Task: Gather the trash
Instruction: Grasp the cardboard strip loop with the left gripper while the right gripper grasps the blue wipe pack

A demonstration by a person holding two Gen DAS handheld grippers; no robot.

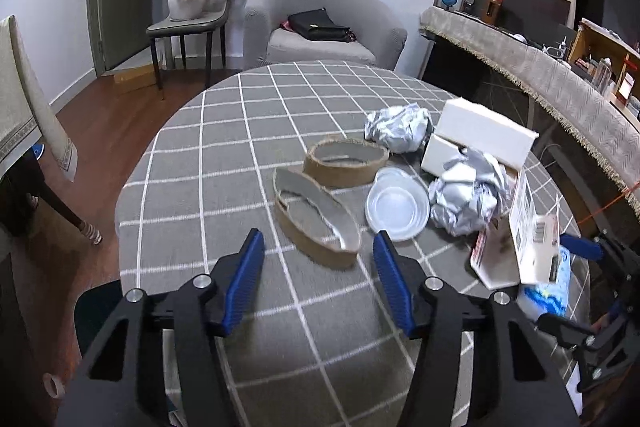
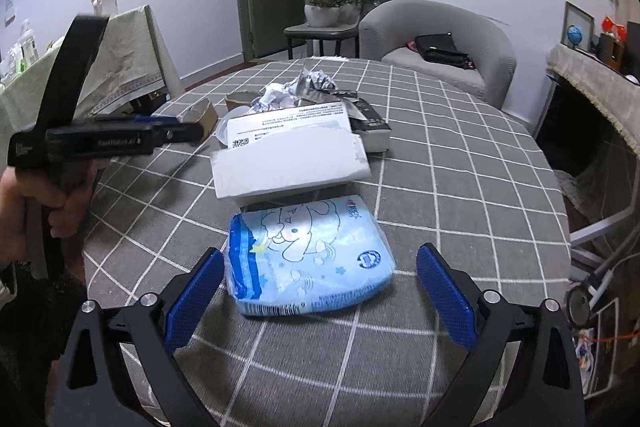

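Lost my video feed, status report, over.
Both grippers open, holding nothing. Right gripper straddles the blue tissue pack, not clamped. Left gripper hovers before the near woven basket. Nothing blocking.

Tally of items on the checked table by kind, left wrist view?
Crumpled silver foil wads: 2
Brown burlap-rimmed oval pieces: 2
Clear plastic lid: 1
White cardboard boxes: 2
Blue printed tissue pack: 1
Total: 8
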